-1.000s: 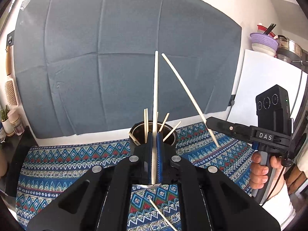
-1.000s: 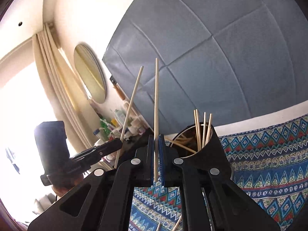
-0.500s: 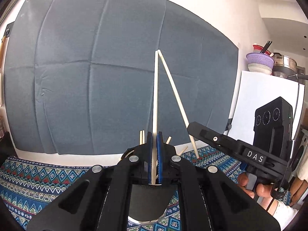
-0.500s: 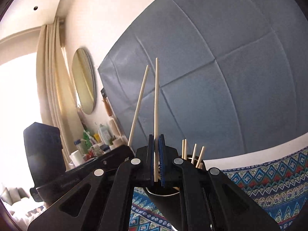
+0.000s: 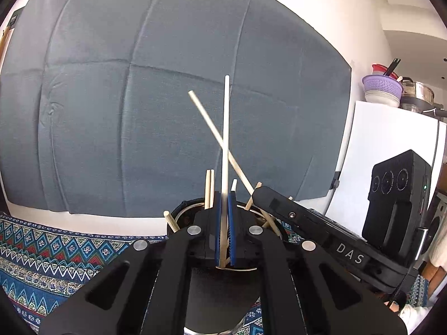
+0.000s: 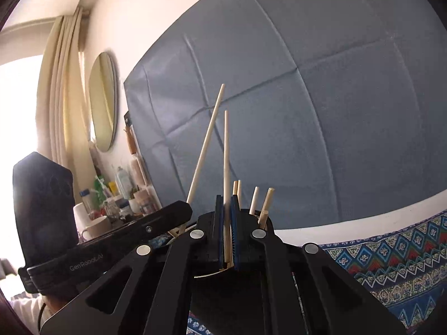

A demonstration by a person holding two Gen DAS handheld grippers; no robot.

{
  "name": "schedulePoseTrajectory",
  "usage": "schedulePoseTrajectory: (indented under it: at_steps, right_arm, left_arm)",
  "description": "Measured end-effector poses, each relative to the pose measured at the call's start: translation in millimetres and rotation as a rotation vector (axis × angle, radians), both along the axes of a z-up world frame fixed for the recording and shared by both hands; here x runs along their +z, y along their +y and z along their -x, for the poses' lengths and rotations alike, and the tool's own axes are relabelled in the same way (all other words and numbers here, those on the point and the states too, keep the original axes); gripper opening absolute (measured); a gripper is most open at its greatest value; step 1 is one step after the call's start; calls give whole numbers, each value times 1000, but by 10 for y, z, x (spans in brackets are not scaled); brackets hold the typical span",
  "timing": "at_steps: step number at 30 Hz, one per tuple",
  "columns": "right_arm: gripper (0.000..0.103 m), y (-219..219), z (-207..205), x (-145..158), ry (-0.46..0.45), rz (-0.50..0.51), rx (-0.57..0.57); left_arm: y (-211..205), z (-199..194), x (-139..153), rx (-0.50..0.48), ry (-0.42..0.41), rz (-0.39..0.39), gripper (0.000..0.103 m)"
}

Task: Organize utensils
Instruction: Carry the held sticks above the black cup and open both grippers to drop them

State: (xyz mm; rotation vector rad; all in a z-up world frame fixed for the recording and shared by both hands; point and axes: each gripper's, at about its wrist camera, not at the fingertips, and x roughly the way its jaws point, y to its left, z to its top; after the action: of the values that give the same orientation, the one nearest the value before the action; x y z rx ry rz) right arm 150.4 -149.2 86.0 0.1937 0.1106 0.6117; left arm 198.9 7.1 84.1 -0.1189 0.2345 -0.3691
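Note:
My left gripper (image 5: 223, 223) is shut on a pale wooden chopstick (image 5: 225, 139) that stands upright between its blue pads, right over the dark round holder (image 5: 183, 216). Several chopsticks (image 5: 209, 187) stand in the holder. My right gripper (image 5: 261, 194) comes in from the right, shut on a second chopstick (image 5: 206, 117) that slants left and crosses the first. In the right wrist view, the right gripper (image 6: 226, 223) pinches its chopstick (image 6: 225, 153) above the holder (image 6: 269, 223). The left gripper (image 6: 183, 210) holds its slanted chopstick (image 6: 208, 134) beside it.
A blue patterned cloth (image 5: 56, 248) covers the table under the holder. A grey-blue fabric panel (image 5: 139, 97) hangs on the wall behind. A white fridge (image 5: 391, 139) with bowls on top stands at the right. At the left are bottles and a mug (image 6: 97, 226).
Both grippers have come down and closed in on the holder, which now sits right under the jaws. The two held chopsticks, apart before, now cross in the left wrist view.

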Motion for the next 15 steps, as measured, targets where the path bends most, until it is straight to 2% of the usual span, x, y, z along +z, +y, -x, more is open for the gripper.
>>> schedulePoseTrajectory:
  at_steps: [5, 15]
  right_arm:
    - [5, 65, 52, -55, -8, 87, -37]
    - [5, -61, 270, 83, -23, 102, -57]
  left_arm:
    - [-35, -22, -91, -1, 24, -4, 5]
    - [23, 64, -120, 9, 35, 6, 5]
